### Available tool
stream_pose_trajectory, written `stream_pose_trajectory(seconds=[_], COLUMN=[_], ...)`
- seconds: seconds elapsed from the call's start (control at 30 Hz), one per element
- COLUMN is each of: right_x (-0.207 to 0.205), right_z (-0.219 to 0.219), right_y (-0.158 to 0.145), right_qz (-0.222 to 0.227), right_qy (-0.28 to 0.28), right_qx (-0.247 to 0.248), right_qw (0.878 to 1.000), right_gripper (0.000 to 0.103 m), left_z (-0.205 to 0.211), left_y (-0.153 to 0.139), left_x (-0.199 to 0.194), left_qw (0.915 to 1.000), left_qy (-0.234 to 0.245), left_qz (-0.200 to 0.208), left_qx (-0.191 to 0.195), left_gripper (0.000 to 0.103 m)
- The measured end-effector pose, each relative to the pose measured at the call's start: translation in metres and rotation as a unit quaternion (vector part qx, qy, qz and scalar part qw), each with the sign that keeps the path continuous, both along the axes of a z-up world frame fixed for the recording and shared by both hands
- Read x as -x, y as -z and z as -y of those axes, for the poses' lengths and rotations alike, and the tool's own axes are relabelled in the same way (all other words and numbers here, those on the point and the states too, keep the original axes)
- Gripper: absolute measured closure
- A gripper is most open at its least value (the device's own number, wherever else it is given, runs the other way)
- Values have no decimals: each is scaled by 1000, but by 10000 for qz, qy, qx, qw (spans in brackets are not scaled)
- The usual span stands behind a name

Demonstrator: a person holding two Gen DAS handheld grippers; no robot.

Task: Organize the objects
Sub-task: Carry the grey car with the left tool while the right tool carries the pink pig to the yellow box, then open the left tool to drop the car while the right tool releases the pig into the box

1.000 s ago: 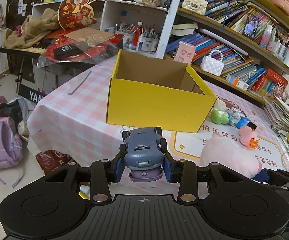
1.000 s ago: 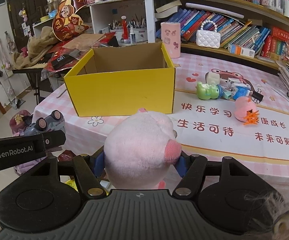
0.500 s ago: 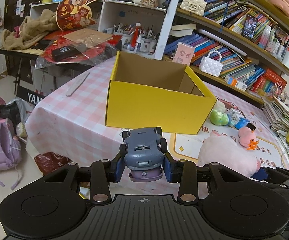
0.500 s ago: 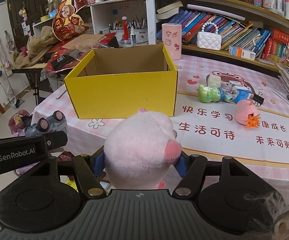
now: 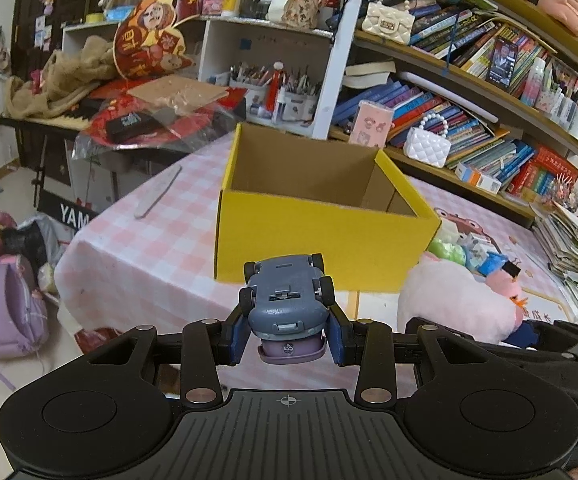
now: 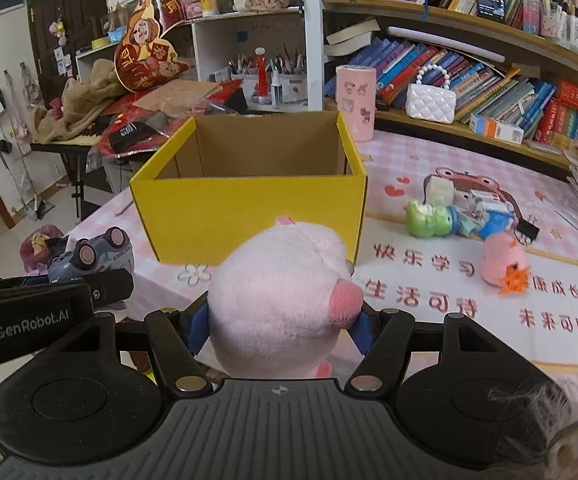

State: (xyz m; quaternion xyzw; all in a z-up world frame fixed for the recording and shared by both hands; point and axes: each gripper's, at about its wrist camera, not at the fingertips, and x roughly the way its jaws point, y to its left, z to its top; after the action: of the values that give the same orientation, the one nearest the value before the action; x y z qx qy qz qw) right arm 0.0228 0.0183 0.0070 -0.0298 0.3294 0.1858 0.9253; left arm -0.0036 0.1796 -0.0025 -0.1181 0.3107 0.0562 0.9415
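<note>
Yellow box (image 6: 249, 216) nearer than before, left claw (image 5: 287, 340) still clenching toy car (image 5: 287, 300), right claw (image 6: 281, 328) plush pig (image 6: 281, 304)

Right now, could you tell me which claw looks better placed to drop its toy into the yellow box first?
Probably the right claw: its pink plush pig faces the yellow box squarely. The left claw with its toy car sits off toward the box's corner.

The yellow box (image 6: 249, 208) stands open-topped and empty; small toys (image 6: 441, 216) crowd the tablecloth (image 6: 429, 292) right of it.
</note>
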Motion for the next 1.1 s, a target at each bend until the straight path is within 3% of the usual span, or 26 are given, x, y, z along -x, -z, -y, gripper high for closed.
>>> stream_pose_trajectory(seconds=[0.27, 0.53, 0.8, 1.1], right_x=[-43, -111, -190, -265], right_z=[-9, -23, -44, -70], right_y=[-15, -37, -25, 7], right_qz=[283, 594, 497, 132], right_qy=[-105, -266, -442, -843], right_qx=[-151, -341, -222, 453], right_qw=[9994, 9973, 9975, 9953], right_gripper=[38, 38, 38, 38], left_z=[-2, -13, -20, -19], left_y=[-21, -41, -25, 1], left_x=[-33, -91, -157, -214], left_qw=[9992, 9977, 9986, 9971], left_qy=[6, -136, -240, -278], left_qz=[337, 602, 230, -213], left_qx=[-229, -292, -399, -671], left_gripper=[66, 66, 66, 66])
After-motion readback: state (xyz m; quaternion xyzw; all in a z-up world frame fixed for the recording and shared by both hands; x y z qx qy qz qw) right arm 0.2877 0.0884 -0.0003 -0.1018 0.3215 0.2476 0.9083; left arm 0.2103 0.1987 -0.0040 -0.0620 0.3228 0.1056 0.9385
